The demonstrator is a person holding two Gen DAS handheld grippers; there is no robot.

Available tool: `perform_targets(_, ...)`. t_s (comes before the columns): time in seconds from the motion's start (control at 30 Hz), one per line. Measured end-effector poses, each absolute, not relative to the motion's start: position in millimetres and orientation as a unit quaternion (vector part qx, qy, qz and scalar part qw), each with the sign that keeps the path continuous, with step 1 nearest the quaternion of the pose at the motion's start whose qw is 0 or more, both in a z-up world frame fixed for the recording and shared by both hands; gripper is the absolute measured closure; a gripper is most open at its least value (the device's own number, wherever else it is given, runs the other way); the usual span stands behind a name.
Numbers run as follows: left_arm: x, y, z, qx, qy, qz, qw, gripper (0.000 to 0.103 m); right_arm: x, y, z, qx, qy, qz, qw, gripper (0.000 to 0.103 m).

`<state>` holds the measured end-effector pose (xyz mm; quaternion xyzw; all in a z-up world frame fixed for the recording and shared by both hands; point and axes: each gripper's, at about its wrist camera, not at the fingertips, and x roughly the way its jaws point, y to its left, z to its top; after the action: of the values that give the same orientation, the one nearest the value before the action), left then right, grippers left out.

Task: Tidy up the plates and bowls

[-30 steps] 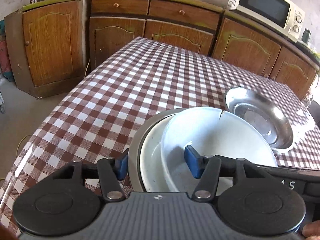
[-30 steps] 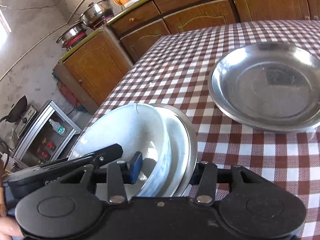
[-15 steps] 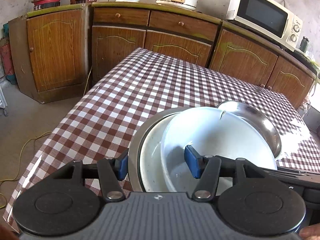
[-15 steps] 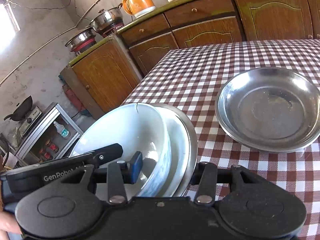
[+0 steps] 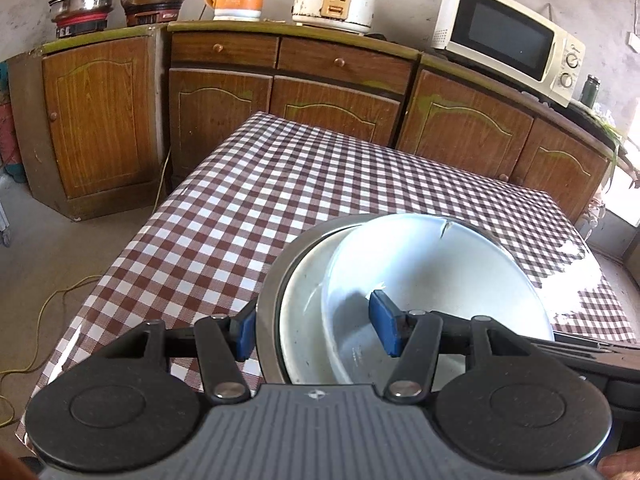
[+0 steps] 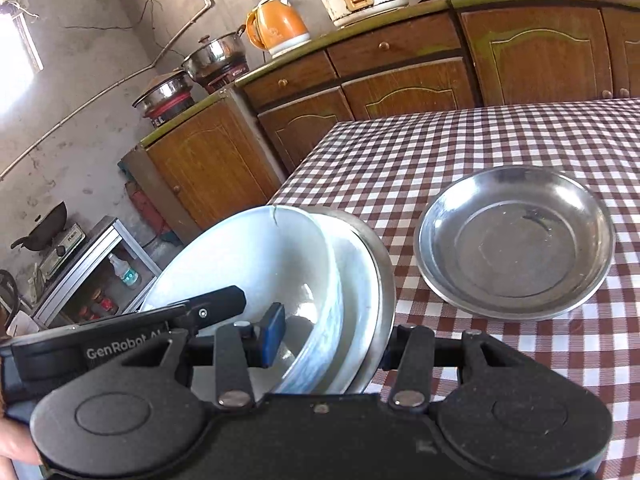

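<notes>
— Well, where does the stack stand?
— White bowl (image 5: 436, 276), cracked at its rim, sits in a white plate (image 5: 304, 316) on a steel plate (image 5: 269, 300), lifted above the checked table (image 5: 248, 200).
— Who holds it?
— Left hand-held gripper (image 5: 316, 330) clamps the stack's rim on one side; right hand-held gripper (image 6: 332, 340) clamps the opposite side.
— Anything else?
— A steel dish (image 6: 516, 240) lies alone on the table, apart from the stack.

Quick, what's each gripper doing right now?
Left gripper: shut on the stack of white bowls in a metal dish.
Right gripper: shut on the same stack, from the other side.
</notes>
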<state>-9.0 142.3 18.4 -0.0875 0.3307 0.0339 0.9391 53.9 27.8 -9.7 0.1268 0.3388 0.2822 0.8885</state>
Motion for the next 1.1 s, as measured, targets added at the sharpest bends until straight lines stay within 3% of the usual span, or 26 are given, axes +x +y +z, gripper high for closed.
perform_targets(1.1, -6, 87, 30, -0.064, 0.332, -0.042, 0.94, 0.045, 19, -41, 11, 0.154, 0.323, 0.211, 0.91, 0.048)
